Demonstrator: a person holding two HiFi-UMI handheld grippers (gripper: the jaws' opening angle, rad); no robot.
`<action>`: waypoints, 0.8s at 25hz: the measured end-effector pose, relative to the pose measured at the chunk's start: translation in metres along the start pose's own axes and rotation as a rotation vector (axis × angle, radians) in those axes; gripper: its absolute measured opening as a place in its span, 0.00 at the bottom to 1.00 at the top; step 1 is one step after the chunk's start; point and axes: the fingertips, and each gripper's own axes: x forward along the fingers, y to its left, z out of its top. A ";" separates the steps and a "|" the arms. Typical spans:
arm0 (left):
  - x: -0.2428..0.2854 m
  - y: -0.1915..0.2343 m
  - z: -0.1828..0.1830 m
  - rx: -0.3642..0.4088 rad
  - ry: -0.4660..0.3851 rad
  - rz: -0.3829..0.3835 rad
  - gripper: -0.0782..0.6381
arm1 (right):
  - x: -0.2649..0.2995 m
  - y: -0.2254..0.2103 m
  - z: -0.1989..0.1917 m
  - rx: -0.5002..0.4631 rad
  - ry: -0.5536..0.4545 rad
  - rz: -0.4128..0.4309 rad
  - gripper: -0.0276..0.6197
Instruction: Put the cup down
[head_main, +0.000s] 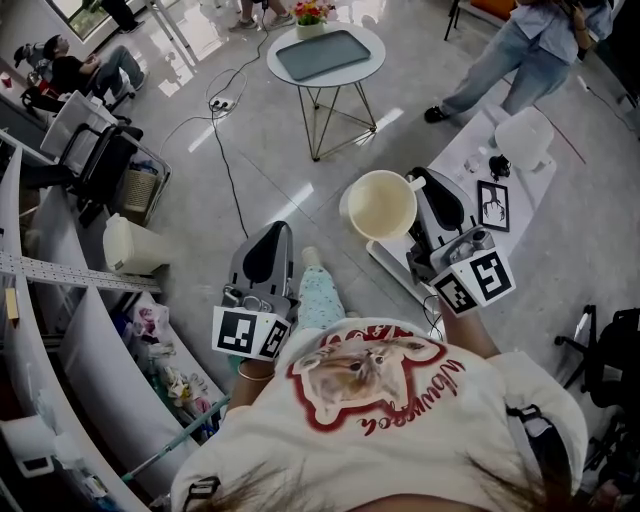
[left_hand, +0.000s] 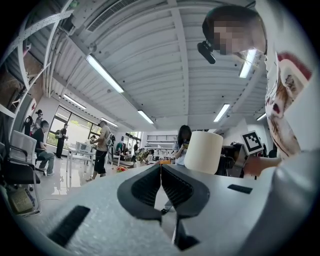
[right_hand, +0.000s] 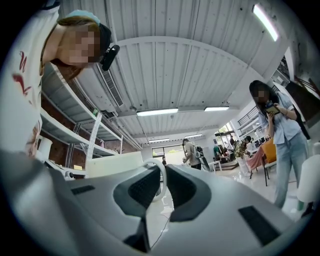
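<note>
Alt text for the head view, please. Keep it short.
Seen from above, the right gripper holds a cream cup by its handle, mouth up, near the edge of a white table. The left gripper, fingers together and empty, points forward. A round side table carrying a tray stands further off.

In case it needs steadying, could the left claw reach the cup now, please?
Probably yes: the air between the shut left claw and the cup, held by the right claw, looks clear.

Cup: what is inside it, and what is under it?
The cup, held by its handle in the right tool, looks empty inside. Whatever lies directly beneath is covered by the cup.
</note>
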 end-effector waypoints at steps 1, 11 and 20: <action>0.004 0.003 0.000 -0.001 -0.001 -0.001 0.13 | 0.004 -0.002 0.000 0.000 -0.001 0.000 0.10; 0.056 0.060 -0.008 -0.011 0.001 -0.021 0.13 | 0.067 -0.029 -0.019 0.007 0.013 -0.026 0.10; 0.131 0.138 -0.006 0.004 0.013 -0.079 0.13 | 0.166 -0.060 -0.037 0.002 0.014 -0.058 0.10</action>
